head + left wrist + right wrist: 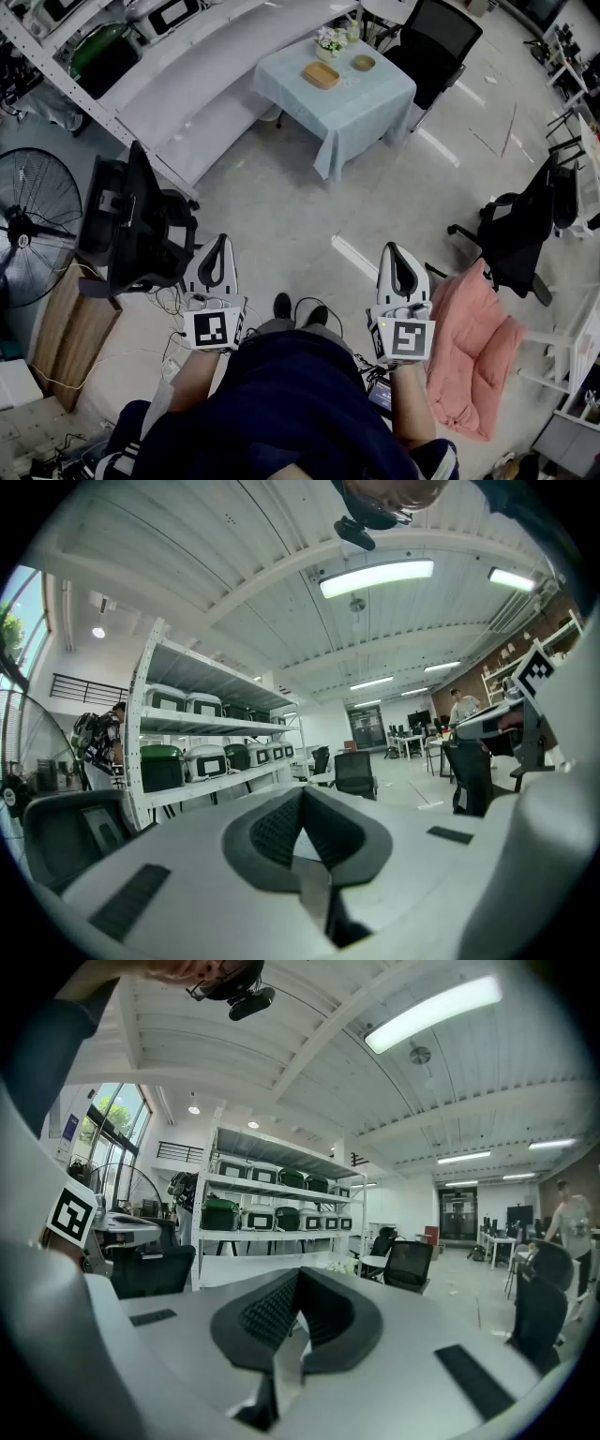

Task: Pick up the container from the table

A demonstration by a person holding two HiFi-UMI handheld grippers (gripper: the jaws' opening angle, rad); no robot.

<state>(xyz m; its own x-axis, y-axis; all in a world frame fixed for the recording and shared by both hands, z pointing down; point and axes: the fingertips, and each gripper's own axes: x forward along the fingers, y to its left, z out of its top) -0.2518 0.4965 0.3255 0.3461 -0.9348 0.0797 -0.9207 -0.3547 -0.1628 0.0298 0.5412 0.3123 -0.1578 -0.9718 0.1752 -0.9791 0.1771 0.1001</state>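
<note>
A tan, shallow container [321,75] sits on a small table with a pale blue cloth [356,108] far ahead across the floor. A small round bowl [363,63] and a pot of flowers [328,41] stand beside it. Both grippers are held low in front of the person, well short of the table. The left gripper [219,246] has its jaws together with nothing between them, as the left gripper view [302,797] also shows. My right gripper [396,251] is shut and empty too, pointing towards the shelves and chairs [298,1279].
A black office chair [141,225] stands close at the left, with a floor fan [33,225] behind it. A pink cushioned seat [473,361] is near the right gripper. More black chairs [441,37] [520,234] flank the table. A long white shelf rack [187,75] runs along the left.
</note>
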